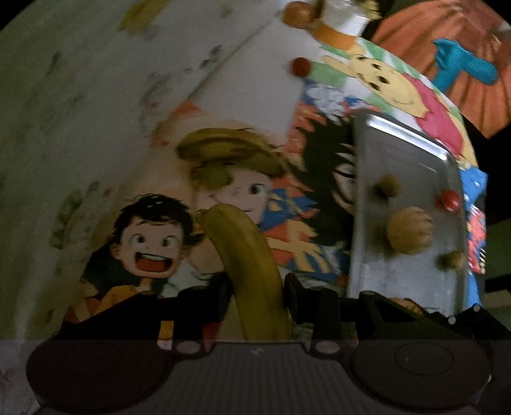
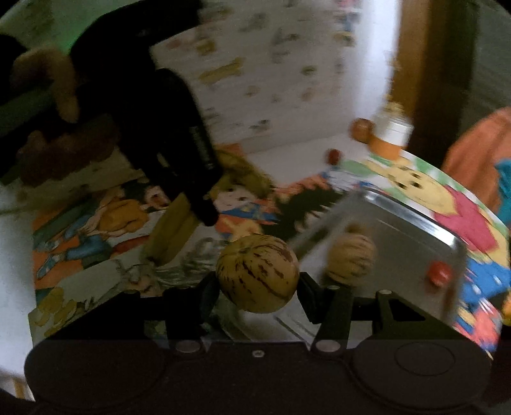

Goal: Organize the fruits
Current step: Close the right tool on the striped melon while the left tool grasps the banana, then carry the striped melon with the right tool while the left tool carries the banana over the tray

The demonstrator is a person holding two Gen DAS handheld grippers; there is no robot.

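Observation:
My left gripper point(image 1: 257, 287) is shut on a yellow-green banana point(image 1: 247, 265) and holds it above the cartoon-printed tablecloth. A second banana point(image 1: 230, 150) lies on the cloth beyond. My right gripper point(image 2: 257, 287) is shut on a round striped melon-like fruit point(image 2: 257, 273), held by the near-left edge of a metal tray point(image 2: 412, 236). The tray point(image 1: 383, 153) holds another striped fruit point(image 1: 408, 234), a small red fruit point(image 1: 448, 199) and small brown fruits point(image 1: 388, 185). The left gripper and its banana point(image 2: 169, 223) also show in the right wrist view.
A red fruit point(image 1: 300, 66), an orange-brown fruit point(image 1: 297, 14) and a bottle point(image 2: 391, 134) sit at the far side of the table. A patterned wall stands behind. An orange cloth with a blue object point(image 1: 463, 64) lies off the table to the right.

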